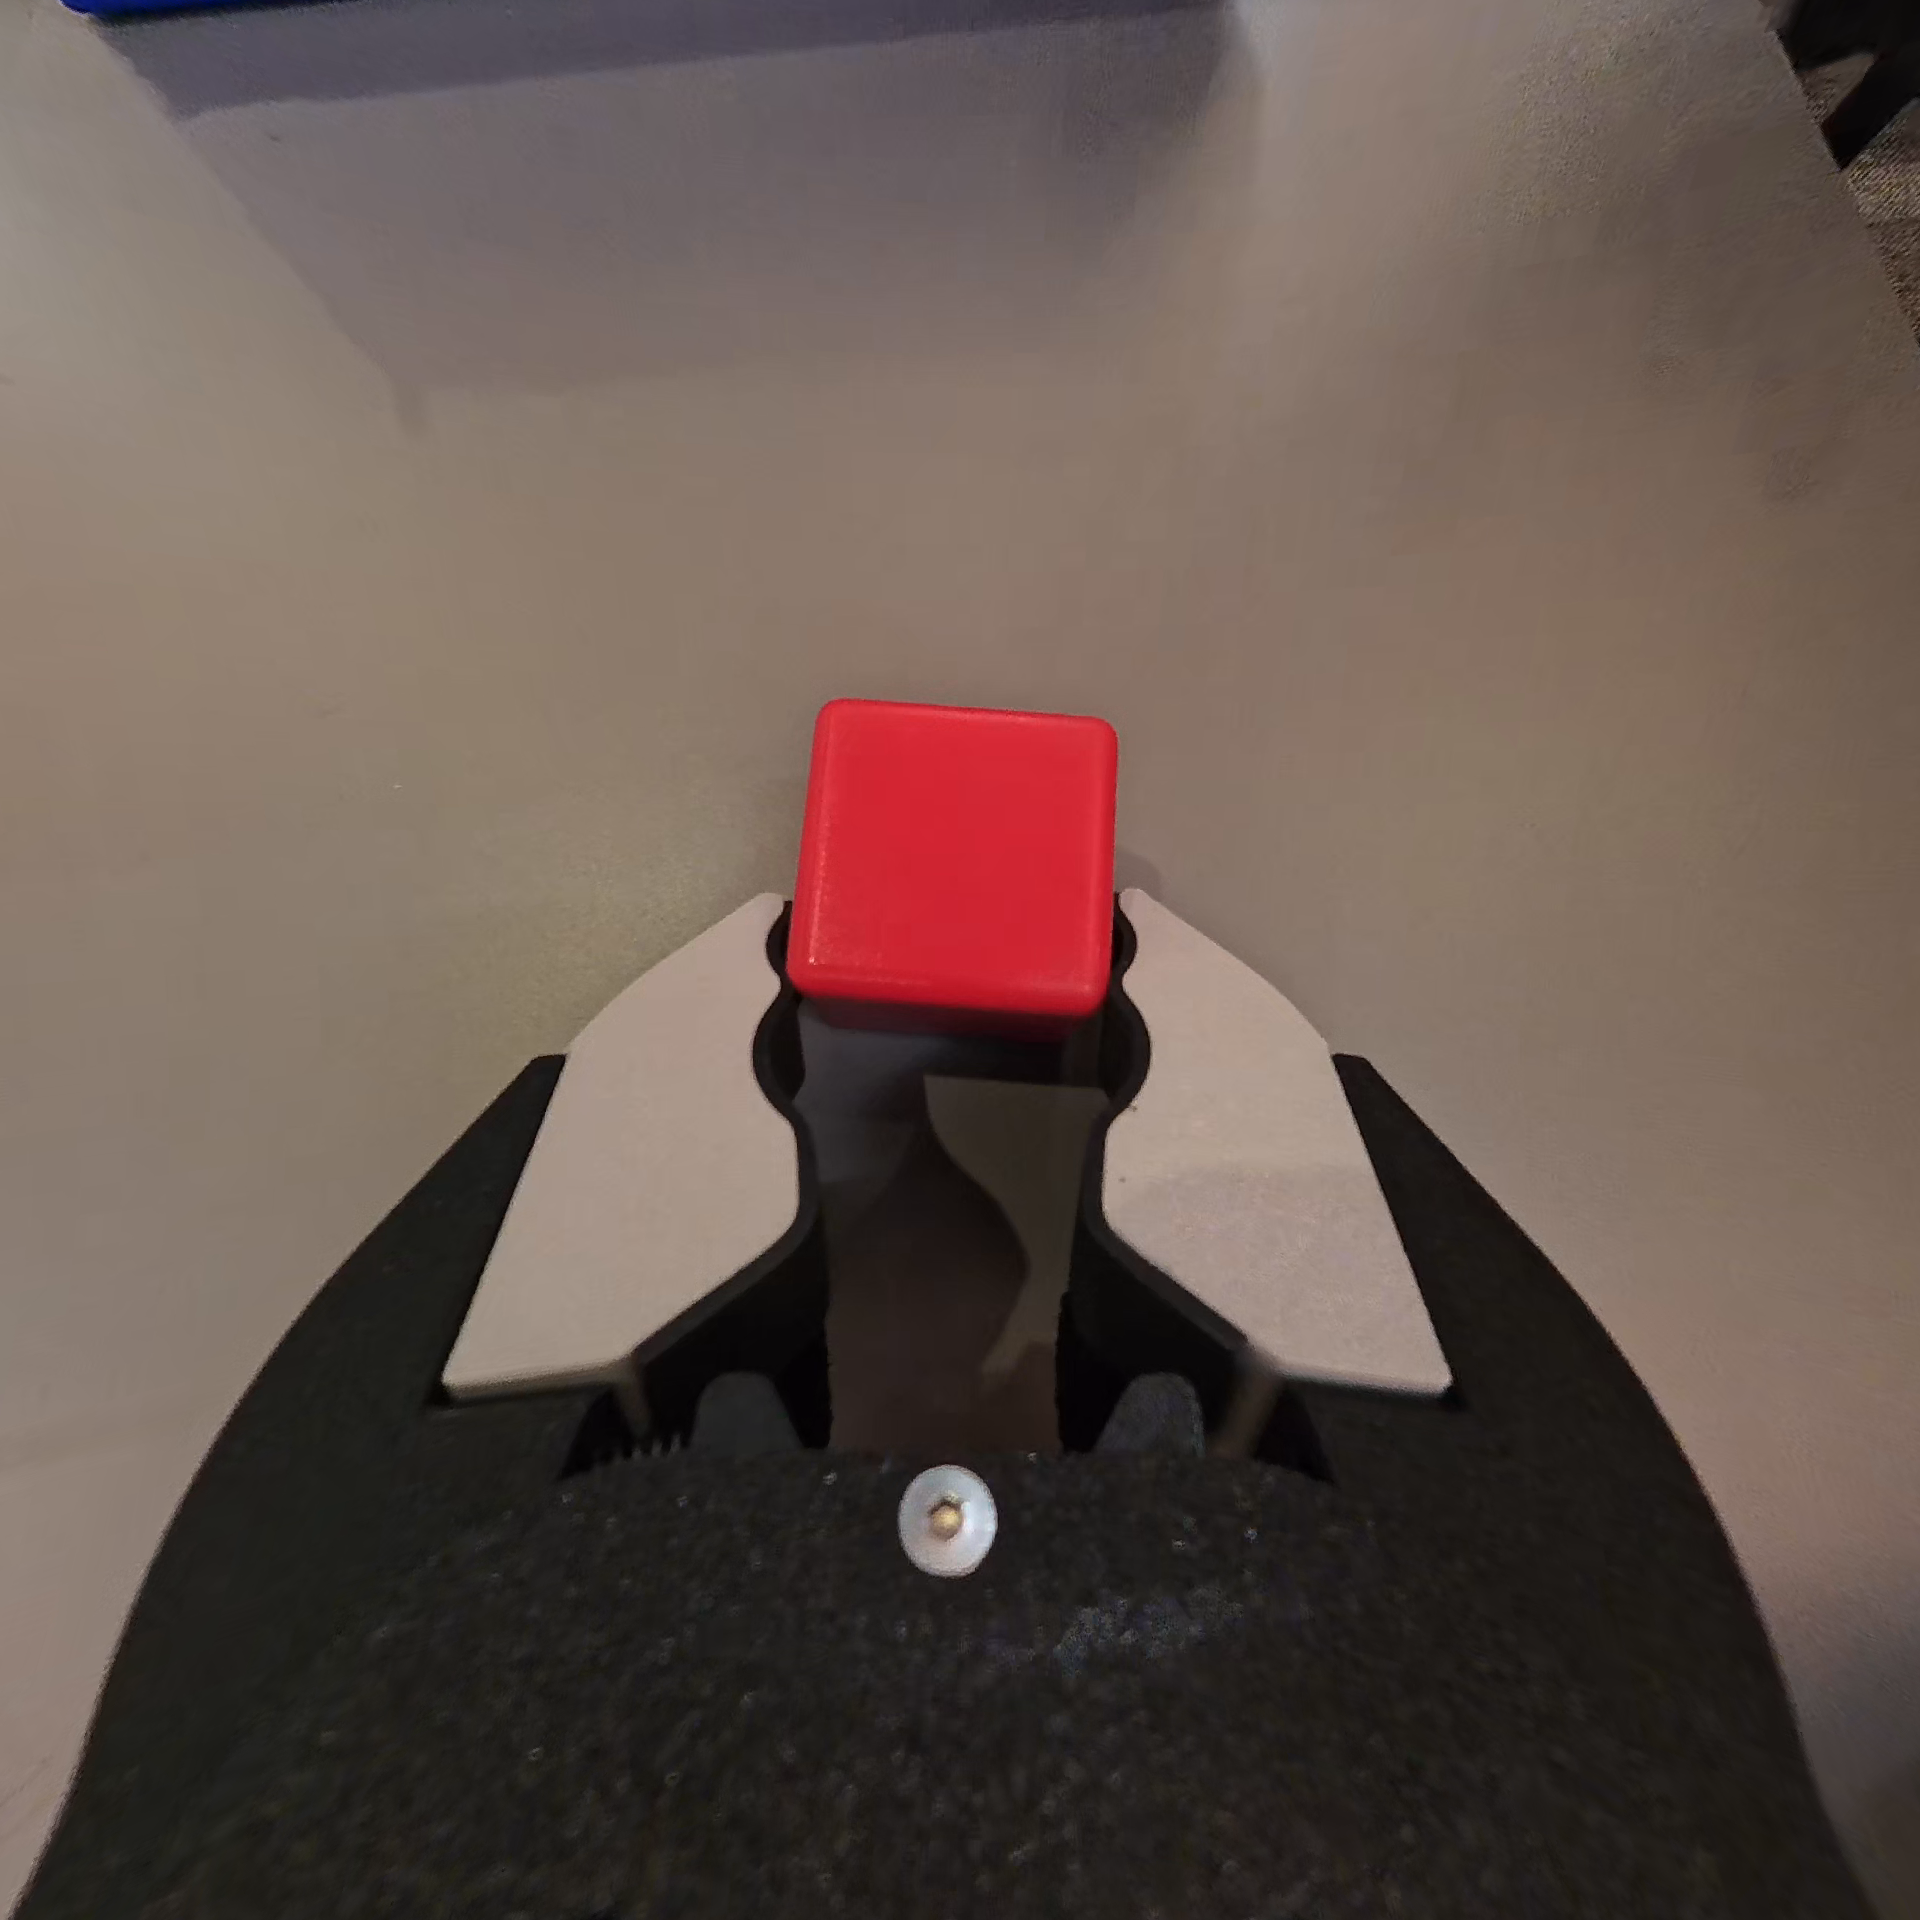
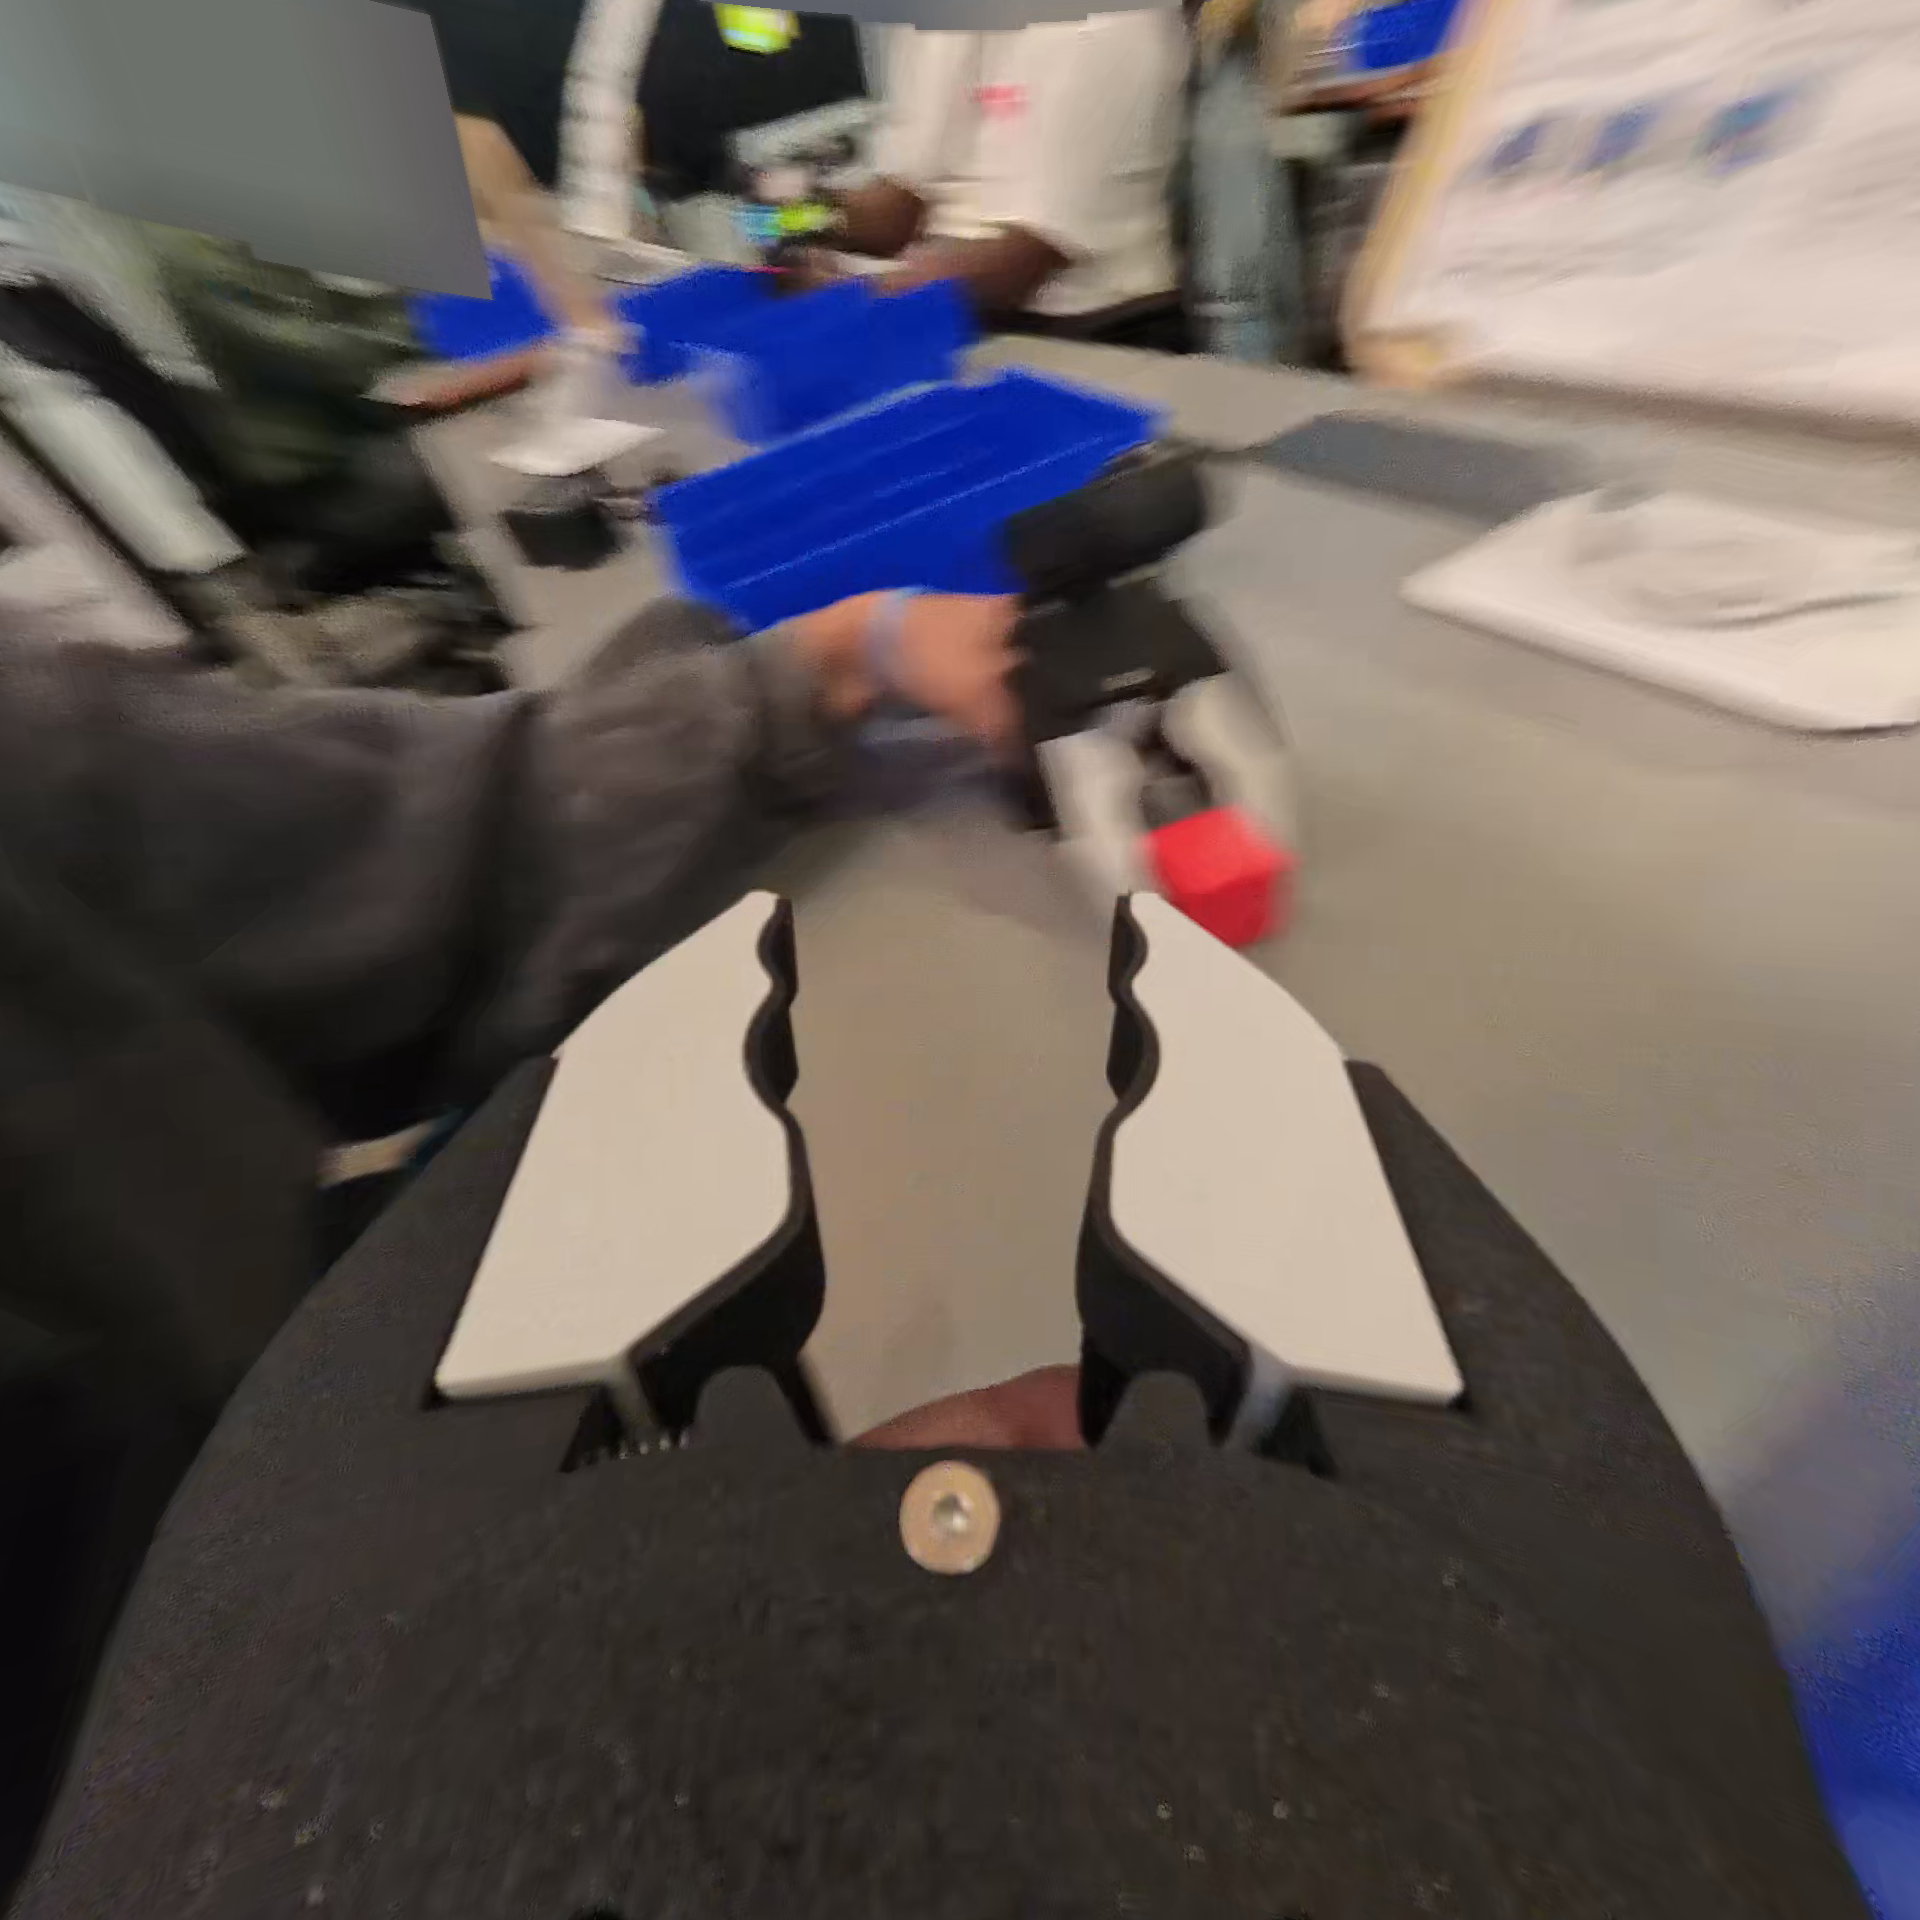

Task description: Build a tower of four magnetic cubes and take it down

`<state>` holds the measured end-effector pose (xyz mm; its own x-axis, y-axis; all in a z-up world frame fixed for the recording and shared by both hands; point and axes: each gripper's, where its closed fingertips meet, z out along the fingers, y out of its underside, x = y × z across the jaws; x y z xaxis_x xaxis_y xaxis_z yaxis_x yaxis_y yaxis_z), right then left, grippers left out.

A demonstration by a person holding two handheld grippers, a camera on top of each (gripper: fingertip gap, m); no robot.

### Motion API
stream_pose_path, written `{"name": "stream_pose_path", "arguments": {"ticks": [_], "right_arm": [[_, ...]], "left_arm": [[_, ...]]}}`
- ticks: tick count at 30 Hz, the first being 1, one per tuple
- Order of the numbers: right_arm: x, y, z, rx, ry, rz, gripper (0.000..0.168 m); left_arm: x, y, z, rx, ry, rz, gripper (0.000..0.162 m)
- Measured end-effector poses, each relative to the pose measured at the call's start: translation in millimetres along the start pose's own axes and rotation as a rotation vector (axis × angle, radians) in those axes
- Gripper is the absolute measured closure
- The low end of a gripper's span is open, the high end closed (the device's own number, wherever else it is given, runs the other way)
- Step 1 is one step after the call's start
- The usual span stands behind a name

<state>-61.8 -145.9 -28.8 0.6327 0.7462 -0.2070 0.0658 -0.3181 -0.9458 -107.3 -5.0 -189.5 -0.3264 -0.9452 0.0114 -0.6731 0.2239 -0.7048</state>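
Observation:
A red cube [image 1: 951, 862] sits between the tips of my left gripper [image 1: 951, 920], which is shut on it and holds it above the grey table [image 1: 935, 468]. In the blurred right wrist view the same red cube [image 2: 1221, 873] shows in the other gripper [image 2: 1132, 644], held by a hand with a dark sleeve [image 2: 416, 831]. My right gripper [image 2: 945, 920] is open and empty above the grey table [image 2: 1558, 935], to the near left of the cube. No other cubes are in view.
Several blue bins [image 2: 894, 499] stand on the table at the back, and a blue edge [image 1: 135, 8] shows at the far left. White sheets [image 2: 1714, 613] lie at the right. People stand behind the table. The table edge runs at the upper right [image 1: 1849, 260].

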Motion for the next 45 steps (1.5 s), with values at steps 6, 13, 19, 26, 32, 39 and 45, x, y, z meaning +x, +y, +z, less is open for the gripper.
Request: {"name": "stream_pose_path", "arguments": {"ticks": [6, 13, 19, 26, 32, 39, 45], "right_arm": [[-57, 93, 50, -0.023, -0.147, 0.173, 0.115], [-30, 84, 52, -0.055, -0.032, 0.123, 0.116], [26, 56, 61, -0.351, 0.139, -0.190, 0.110], [87, 45, 125, -0.872, 0.130, -0.506, 0.109], [104, 80, 161, -1.042, 0.053, -0.509, 0.109], [111, 85, 166, -1.030, 0.066, -0.536, 0.117], [68, -14, 96, -0.642, 0.288, -0.659, 0.117]], "left_arm": [[0, 0, 0, 0.001, -0.007, -0.004, 0.108], [-1, -19, -18, 0.116, -0.013, -0.036, 0.094], [-27, -106, -130, 0.807, -0.177, -0.323, 0.095], [24, -92, -214, 1.210, -0.184, -0.719, 0.107], [129, -26, -193, 0.990, -0.522, -0.639, 0.105], [208, -19, -171, 1.025, -0.515, -0.551, 0.103], [207, -14, -148, 0.859, -0.555, -0.469, 0.102]]}}
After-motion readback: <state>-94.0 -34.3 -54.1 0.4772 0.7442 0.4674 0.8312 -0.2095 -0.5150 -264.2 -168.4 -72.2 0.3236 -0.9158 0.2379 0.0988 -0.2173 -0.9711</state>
